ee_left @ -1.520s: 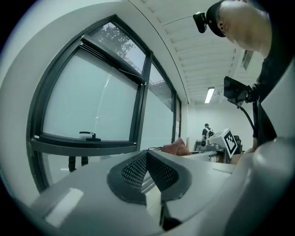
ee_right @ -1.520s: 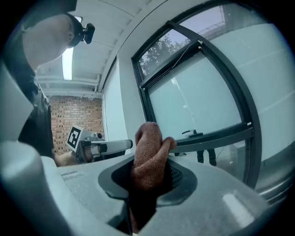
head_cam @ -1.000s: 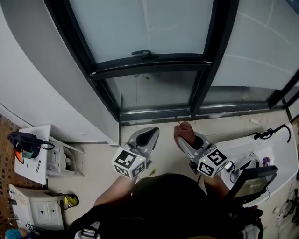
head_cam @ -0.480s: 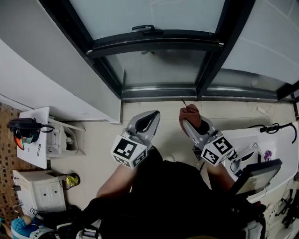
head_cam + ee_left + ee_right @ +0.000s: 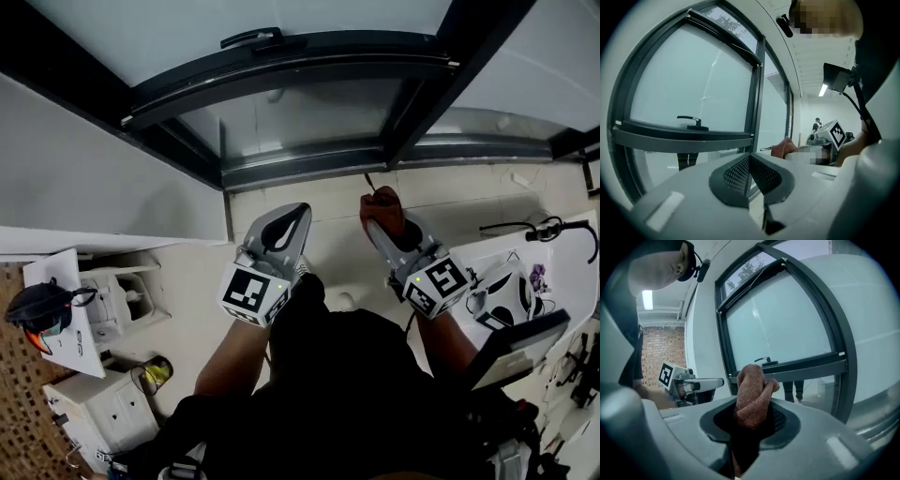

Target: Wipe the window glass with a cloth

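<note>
Two grippers sit in the lower middle of the head view, both pointing up the frame toward the window. My right gripper (image 5: 388,231) is clenched on the cloth (image 5: 382,207). In the right gripper view, the cloth (image 5: 751,394) fills the centre of the frame, wedged between the jaws of that gripper (image 5: 749,417) and rising past their tips.

The cloth is rust-brown with a coarse, knitted-looking weave. It is bunched into a rounded wad with a folded lobe to the right of its top. In the head view a thin strand pokes from its upper end.

From above, the cloth lies over pale floor tiles just below the window's dark bottom frame, and I see a gap between it and the window glass (image 5: 314,111). In the right gripper view the frosted glass (image 5: 787,319) and a dark window handle (image 5: 764,361) appear behind the wad.

My left gripper (image 5: 294,216) is to the left of the right one. In its own view, the left gripper (image 5: 751,161) has its jaws pressed together with nothing between them.
</note>
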A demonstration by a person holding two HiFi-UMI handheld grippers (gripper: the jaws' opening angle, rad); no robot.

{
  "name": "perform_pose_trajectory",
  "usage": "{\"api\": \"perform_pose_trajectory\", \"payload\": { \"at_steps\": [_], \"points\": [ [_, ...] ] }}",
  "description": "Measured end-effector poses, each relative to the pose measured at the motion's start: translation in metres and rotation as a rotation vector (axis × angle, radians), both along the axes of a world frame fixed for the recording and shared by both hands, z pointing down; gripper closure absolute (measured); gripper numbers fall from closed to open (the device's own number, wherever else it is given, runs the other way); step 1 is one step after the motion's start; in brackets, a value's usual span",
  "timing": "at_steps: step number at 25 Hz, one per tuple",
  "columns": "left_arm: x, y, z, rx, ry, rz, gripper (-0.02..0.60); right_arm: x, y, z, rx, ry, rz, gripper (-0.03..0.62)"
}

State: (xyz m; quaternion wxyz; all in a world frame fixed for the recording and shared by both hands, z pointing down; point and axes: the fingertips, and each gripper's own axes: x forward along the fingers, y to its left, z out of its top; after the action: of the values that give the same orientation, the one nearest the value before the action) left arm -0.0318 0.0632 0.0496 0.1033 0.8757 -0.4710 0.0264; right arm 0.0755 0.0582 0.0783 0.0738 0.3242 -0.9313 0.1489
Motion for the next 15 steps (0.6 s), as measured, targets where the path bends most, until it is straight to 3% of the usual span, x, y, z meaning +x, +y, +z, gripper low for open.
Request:
{"api": "perform_pose_trajectory", "payload": {
  "at_steps": [4, 8, 15],
  "points": [
    [-0.027, -0.047, 0.013, 0.012, -0.006, 0.043, 0.565, -0.013, -0.048, 0.021, -0.052, 0.043, 0.087, 0.508],
    [-0.049, -0.091, 0.030, 0.011, 0.009, 0.070, 0.565, -0.031, -0.087, 0.033, -0.010, 0.112, 0.117, 0.508],
    [-0.059, -0.156, 0.086, -0.031, 0.034, 0.020, 0.565, -0.073, -0.143, 0.064, 0.184, 0.265, -0.067, 0.508]
  ]
}}
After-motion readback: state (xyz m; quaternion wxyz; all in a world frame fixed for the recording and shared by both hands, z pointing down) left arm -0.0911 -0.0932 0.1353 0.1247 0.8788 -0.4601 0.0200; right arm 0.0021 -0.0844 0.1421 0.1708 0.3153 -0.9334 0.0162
